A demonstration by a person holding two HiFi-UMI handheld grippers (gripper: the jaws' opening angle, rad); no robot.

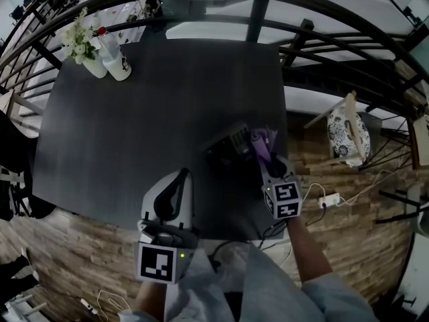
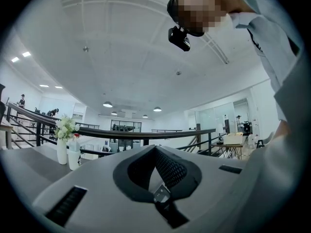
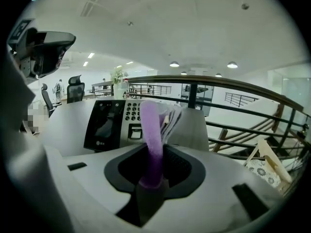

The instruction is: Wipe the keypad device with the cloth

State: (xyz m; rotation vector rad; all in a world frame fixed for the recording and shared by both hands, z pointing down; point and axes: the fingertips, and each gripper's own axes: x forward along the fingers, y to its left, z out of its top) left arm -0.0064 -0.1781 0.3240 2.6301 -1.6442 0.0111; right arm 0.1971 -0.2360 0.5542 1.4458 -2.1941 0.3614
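Dark table [image 1: 134, 126] carries the keypad device [image 1: 231, 145] near its right edge. Right gripper [image 1: 265, 159] clamps the purple cloth [image 3: 151, 130] beside the device, whose keys and screen show clearly only in the right gripper view. Left gripper [image 1: 181, 174] is closed on nothing at the near edge

This looks like an open-plan office on an upper level. A curved dark metal railing [image 1: 257, 15] runs just behind the dark square table [image 1: 154, 113]. Round ceiling lamps [image 2: 108, 104] dot the white ceiling above it. A black high-backed office chair [image 3: 75, 89] stands off to the table's left, and glass-walled rooms [image 2: 214, 123] lie far beyond its right side. Wooden plank floor [image 1: 74, 247] surrounds it.
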